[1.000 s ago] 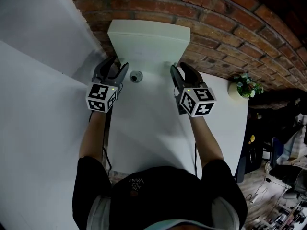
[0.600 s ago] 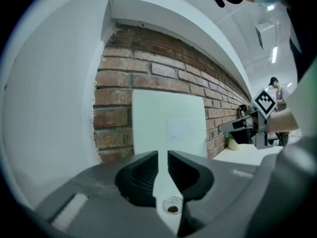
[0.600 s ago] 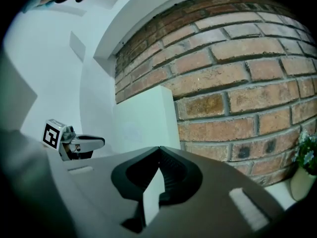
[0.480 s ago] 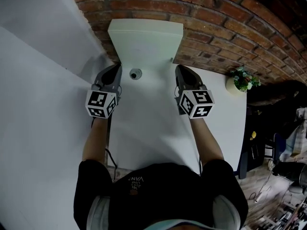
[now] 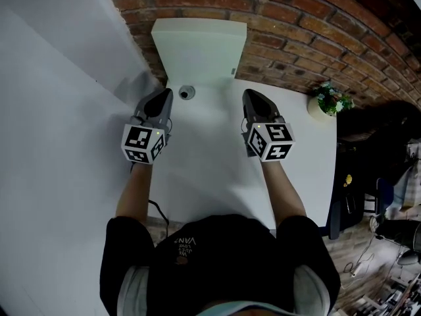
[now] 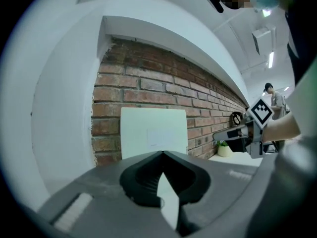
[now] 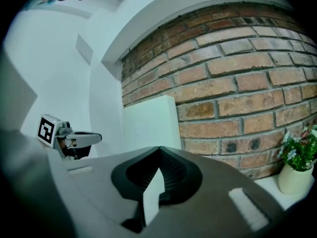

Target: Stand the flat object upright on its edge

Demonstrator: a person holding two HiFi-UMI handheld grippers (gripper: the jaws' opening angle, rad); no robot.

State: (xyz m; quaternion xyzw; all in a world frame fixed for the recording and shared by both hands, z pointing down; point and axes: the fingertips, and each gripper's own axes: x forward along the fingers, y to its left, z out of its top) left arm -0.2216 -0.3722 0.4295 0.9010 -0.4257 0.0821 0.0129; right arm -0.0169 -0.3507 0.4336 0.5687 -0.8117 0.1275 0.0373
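Head view: flat white board (image 5: 200,48) stands upright at the desk's (image 5: 204,157) far edge, against the brick wall (image 5: 296,18). Left gripper (image 5: 162,97) and right gripper (image 5: 251,97) hover apart from it, both clenched on nothing; the left's jaws just closed. Small round object (image 5: 187,93) near board's base. Potted plant (image 5: 329,101) at far right corner.

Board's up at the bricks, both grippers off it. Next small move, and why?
Probably just draw both grippers back and stop. The white board stands on its edge on the table by the brick wall. The left gripper has just closed on nothing, the right gripper is shut and empty, and both sit clear of it.
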